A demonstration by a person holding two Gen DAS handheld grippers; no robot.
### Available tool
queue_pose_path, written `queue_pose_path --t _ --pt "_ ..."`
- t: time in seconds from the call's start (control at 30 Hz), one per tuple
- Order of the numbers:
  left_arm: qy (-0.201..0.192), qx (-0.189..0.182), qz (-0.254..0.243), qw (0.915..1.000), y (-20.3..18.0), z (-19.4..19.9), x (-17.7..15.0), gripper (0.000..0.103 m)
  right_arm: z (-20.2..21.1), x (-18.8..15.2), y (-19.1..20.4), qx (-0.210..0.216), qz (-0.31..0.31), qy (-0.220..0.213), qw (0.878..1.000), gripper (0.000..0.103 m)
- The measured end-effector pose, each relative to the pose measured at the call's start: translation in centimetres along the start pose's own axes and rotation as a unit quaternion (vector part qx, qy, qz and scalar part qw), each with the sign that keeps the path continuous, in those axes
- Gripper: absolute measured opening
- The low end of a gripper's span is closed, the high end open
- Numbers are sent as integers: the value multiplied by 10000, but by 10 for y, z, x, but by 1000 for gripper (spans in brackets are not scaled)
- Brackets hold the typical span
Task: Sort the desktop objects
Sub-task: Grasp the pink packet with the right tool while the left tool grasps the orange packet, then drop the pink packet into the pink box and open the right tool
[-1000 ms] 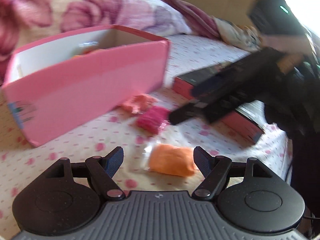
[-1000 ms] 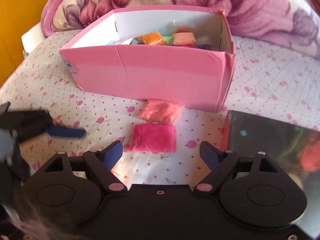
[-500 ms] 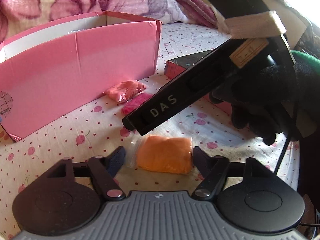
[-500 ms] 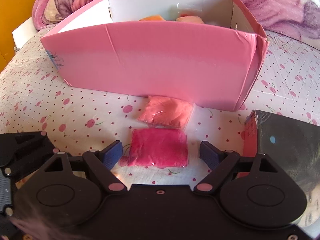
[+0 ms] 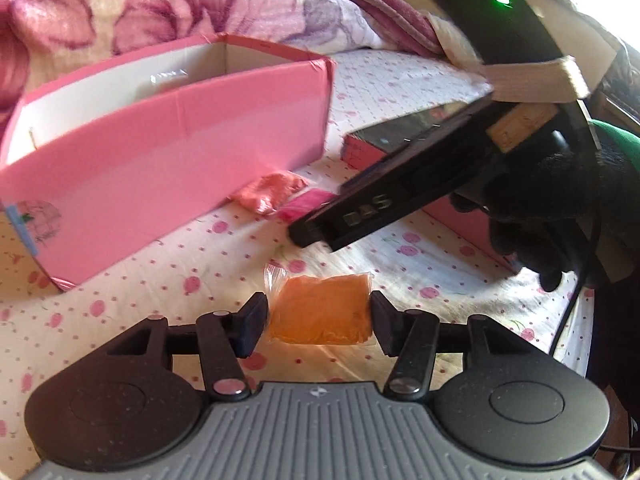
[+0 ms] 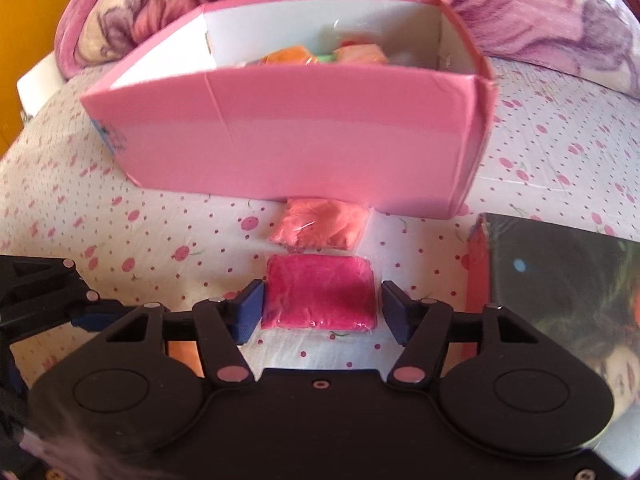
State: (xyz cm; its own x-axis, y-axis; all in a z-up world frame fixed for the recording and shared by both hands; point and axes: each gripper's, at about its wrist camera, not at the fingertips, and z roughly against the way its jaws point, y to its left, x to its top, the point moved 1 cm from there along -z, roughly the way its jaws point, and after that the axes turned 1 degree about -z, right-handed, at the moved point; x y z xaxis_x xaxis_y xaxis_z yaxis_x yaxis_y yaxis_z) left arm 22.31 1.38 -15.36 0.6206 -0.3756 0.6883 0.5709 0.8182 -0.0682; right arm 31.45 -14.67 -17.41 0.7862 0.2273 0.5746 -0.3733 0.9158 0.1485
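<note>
Between the spread fingers of your left gripper [image 5: 319, 317] is lying a flat orange clay-like packet in clear plastic wrap [image 5: 320, 314]; the jaws are standing apart on either side of it, not yet pressing, so nothing is being gripped. Your right gripper [image 6: 321, 309] is doing the same with a flat magenta wrapped packet [image 6: 319, 297]: its blue-padded jaws are released, flanking the packet without visibly squeezing it. Both packets are resting on the cherry-print bedsheet [image 6: 160, 240].

Just ahead of the magenta one, a crumpled salmon-pink wrapped packet [image 6: 318, 225] is sitting against the near wall of the tall pink cardboard box [image 6: 304, 144]. To the right of your right gripper, a dark glossy-covered book with a red edge [image 6: 560, 280] is lying flat.

Inside the box, several orange, peach and green packets are already piling up, so you are looking well into the sorting. Three packets are waiting outside as far as can be seen: the two you are lining up on and the salmon-pink one beyond.
</note>
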Motion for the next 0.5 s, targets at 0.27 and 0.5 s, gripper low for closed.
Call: queue_pose_path --t 0.27,0.5 --pt "-260 325 295 9987 19 17 5 54 50 21 5 110 68 -453 9989 62" --pt "-343 305 323 9984 20 22 9 54 81 53 11 312 81 -865 9957 62"
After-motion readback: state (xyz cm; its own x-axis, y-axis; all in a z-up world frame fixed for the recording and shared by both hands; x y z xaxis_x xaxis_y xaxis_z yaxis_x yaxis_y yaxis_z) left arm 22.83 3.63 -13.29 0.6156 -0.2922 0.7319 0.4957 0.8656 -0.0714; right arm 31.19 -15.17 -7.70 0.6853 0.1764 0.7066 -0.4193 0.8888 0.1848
